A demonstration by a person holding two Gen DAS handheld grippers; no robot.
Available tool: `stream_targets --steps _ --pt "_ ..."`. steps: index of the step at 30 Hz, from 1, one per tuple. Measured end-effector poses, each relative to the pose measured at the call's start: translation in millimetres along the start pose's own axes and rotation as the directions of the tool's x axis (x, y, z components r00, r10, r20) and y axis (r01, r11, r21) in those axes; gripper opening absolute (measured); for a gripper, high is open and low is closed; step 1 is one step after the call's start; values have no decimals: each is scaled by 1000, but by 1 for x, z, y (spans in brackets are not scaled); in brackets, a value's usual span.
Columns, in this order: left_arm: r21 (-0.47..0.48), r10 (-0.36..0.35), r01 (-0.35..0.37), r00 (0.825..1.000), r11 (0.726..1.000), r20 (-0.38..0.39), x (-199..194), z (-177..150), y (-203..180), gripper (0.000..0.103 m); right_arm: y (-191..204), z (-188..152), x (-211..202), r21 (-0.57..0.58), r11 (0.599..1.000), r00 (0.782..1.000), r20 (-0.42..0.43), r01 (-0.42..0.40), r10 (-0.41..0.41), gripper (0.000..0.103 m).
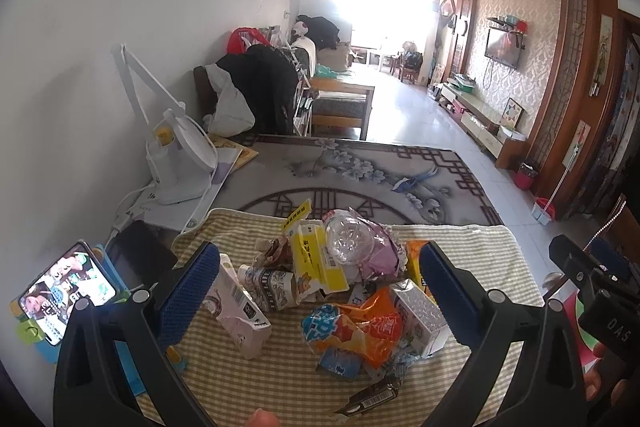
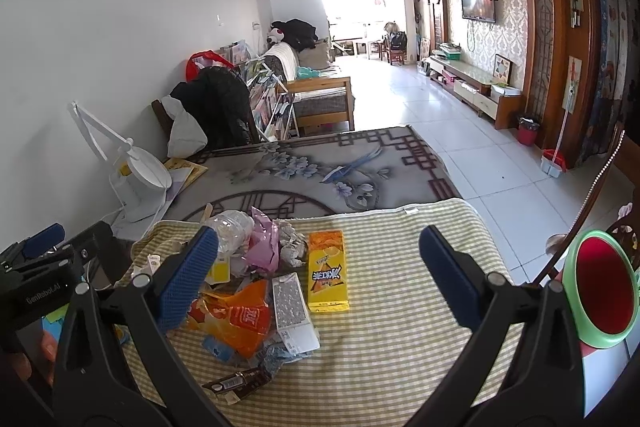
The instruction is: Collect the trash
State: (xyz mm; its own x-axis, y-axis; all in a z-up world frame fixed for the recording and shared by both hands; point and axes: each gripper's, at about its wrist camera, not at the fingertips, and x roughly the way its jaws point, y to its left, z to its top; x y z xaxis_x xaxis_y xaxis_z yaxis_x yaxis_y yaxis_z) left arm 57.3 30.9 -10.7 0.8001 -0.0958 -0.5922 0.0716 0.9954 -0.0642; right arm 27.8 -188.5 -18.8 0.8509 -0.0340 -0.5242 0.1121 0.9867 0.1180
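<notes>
Behind the work, a long tiled living room ran off toward a bright window, and nearer us a bench [image 2: 400, 163] carried a grey flowered cover with a yellow checked cloth [image 2: 400, 307] laid over its near part. On that cloth, toward its left side, sat the trash pile [image 1: 340, 287]: cartons, wrappers and a bottle heaped loosely together.

We held the left claw [image 1: 320, 291] spread wide, its blue pads [image 1: 188, 291] standing to either side of the heap and touching nothing we could make out. We held the right claw [image 2: 316, 279] just as wide and empty, over the cloth right of the pile. A red bin with a green rim [image 2: 604, 287] waited at the far right edge of the right wrist view (the likely place for all this, we judged).

We judged everything there to be light. The orange crisp bag [image 1: 360, 327] looked thin and slick, likely to crumple and slip, so we would pinch a bunched fold rather than a flat face. The crushed clear bottle [image 1: 348, 239] seemed springy and smooth; its neck or a crease would hold best. The yellow juice carton [image 2: 327, 271], lying flat and slightly apart to the right, looked stiff enough to take across its narrow sides. The pink carton [image 1: 236, 311] by the left pad looked similar.
</notes>
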Motion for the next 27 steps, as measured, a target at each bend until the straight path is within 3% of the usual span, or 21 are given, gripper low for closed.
stream_targets --steps 27 --pt "0 1 -1 1000 1000 -14 -7 -8 -5 95 -2 -7 -5 -3 1000 1000 -13 2 -2 99"
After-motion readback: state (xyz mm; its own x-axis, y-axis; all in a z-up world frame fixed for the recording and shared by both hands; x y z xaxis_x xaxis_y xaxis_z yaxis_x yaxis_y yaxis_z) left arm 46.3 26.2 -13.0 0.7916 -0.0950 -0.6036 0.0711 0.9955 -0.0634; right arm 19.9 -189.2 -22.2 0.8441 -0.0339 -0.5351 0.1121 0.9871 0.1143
